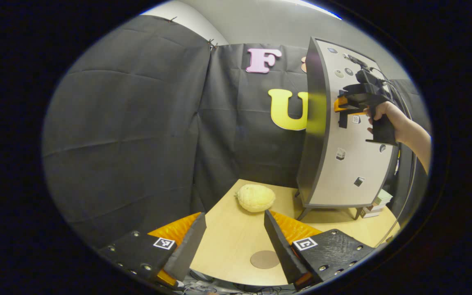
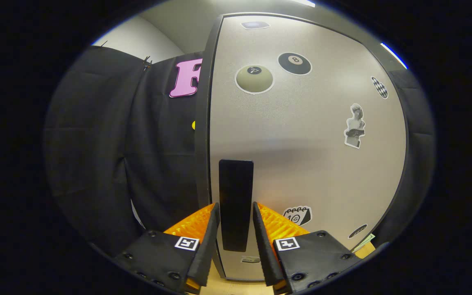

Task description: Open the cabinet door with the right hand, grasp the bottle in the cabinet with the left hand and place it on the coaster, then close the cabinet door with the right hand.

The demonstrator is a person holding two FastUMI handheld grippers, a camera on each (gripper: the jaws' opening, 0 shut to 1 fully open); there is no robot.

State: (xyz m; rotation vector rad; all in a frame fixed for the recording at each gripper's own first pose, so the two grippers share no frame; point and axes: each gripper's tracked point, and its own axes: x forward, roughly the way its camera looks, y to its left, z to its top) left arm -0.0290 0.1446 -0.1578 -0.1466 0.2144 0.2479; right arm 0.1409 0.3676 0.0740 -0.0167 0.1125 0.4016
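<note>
Two fingers of our right gripper [image 2: 236,229] close on the dark handle [image 2: 236,196] at the cabinet door [image 2: 301,143] edge; we judge it rigid, best pinched mid-length; the door should swing lightly. Our left gripper [image 1: 236,241] hangs open over the table [image 1: 236,237], near the coaster [image 1: 264,259]; the bottle is hidden.

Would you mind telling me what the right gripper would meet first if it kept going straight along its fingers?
The right gripper already has the cabinet door's black handle between its fingers; going straight on, it would probably meet the door panel behind the handle, though depth is unclear.
</note>
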